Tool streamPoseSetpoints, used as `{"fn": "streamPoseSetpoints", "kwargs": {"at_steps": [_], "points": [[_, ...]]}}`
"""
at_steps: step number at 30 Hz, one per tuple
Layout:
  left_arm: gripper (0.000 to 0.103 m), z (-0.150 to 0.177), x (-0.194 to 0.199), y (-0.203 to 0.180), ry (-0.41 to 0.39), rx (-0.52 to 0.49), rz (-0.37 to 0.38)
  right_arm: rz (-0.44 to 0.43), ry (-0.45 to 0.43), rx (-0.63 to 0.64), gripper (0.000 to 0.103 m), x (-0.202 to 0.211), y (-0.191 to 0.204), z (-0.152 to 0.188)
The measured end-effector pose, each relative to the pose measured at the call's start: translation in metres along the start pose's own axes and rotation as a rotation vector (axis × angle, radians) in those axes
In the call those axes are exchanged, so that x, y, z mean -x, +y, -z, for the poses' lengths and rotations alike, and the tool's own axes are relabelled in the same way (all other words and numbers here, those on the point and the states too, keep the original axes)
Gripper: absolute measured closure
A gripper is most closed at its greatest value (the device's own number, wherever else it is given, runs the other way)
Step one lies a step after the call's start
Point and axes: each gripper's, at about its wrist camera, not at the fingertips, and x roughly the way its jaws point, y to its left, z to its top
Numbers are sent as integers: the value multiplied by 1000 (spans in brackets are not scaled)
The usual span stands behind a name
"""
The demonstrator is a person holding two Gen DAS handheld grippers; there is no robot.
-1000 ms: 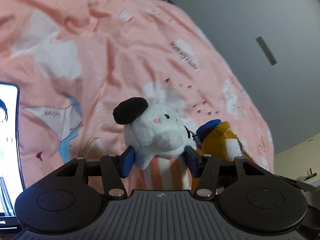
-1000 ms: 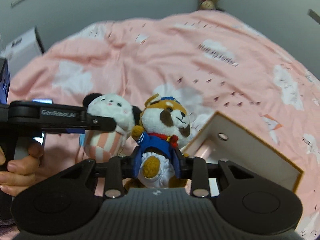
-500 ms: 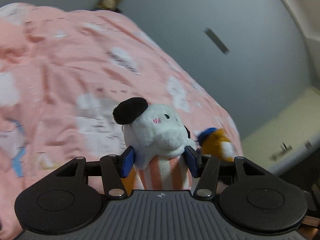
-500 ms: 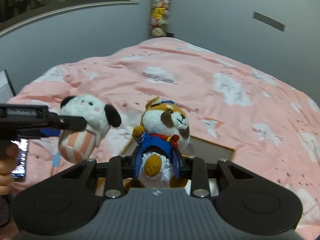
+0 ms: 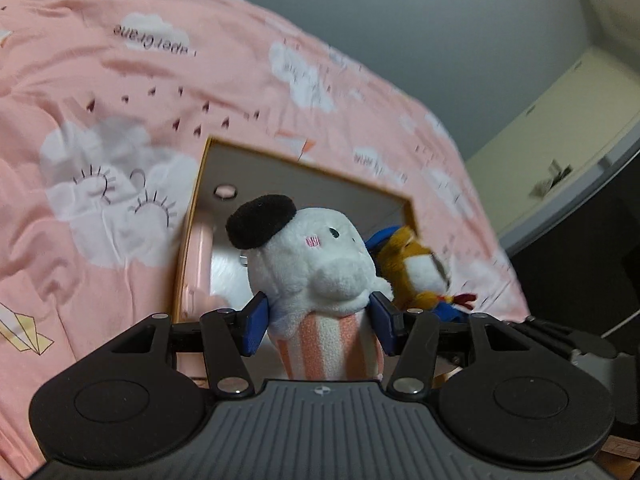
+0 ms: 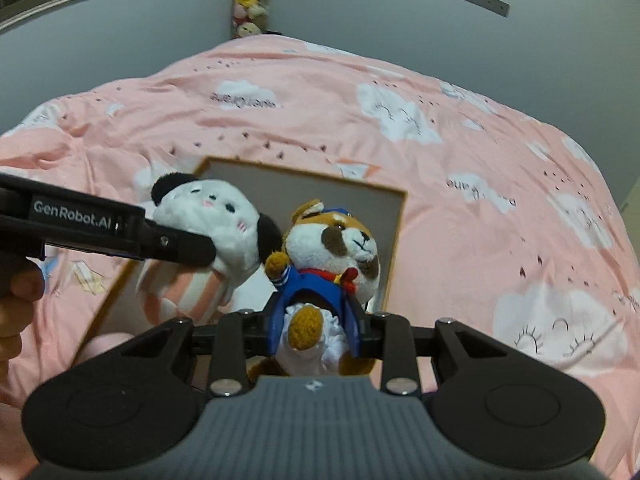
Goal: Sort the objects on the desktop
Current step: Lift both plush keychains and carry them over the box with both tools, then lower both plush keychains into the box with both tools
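Right wrist: both tongs level, toy-laden

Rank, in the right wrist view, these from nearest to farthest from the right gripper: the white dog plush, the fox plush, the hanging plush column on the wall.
1. Fox plush, clamped in the right gripper.
2. White dog plush, just left, in the left gripper.
3. Hanging plush column, across the bed at the far wall.

Pink cloud-print bed; open box on it.
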Motion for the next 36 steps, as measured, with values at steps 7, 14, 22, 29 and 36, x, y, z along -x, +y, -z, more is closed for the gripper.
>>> {"fn": "streamPoseSetpoints", "kwargs": {"at_steps": [7,14,22,29,36], "points": [[41,6,-19,7,73,-39,-14,69,5,63,70,-27,13,14],[41,5,-23,4,96,-114,-42,48,45,62,70,-51,18,20],[40,6,-36,-16,149,-258,-128,57,85,111,69,-65,25,26],[39,18,-47,-32,171,-362,-129,38,95,89,66,-54,18,29],[38,30,-63,-30,227,-388,-120,25,93,219,58,-52,24,36]]}}
